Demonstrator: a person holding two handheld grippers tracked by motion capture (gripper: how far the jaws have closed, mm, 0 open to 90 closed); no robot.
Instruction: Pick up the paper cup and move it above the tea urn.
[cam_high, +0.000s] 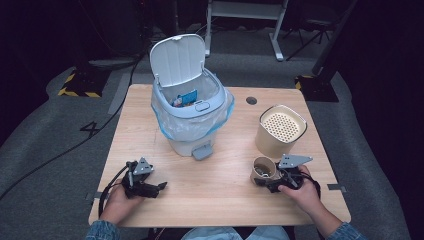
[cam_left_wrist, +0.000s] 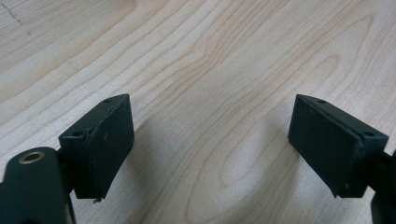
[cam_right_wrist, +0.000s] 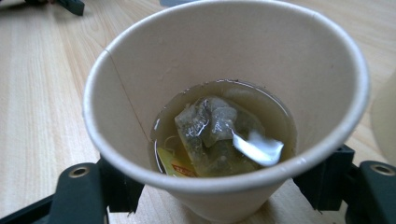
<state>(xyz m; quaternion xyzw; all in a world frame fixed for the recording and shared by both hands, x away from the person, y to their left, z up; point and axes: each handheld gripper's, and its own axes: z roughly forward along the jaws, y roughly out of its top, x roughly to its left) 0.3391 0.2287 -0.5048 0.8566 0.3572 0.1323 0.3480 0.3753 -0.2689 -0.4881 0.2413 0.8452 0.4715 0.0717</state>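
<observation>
A paper cup stands near the table's front right. My right gripper is shut on its lower wall, with one jaw on each side. In the right gripper view the cup holds a little brownish tea and a soaked tea bag; its rim hides my jaw tips. My left gripper rests on the table at the front left. It is open, with nothing but bare wood between its pads.
A pale blue pedal bin, lid up and lined with a clear bag, stands at the middle back with litter inside. A beige cylinder with a perforated top stands just behind the cup. The table has a cable hole.
</observation>
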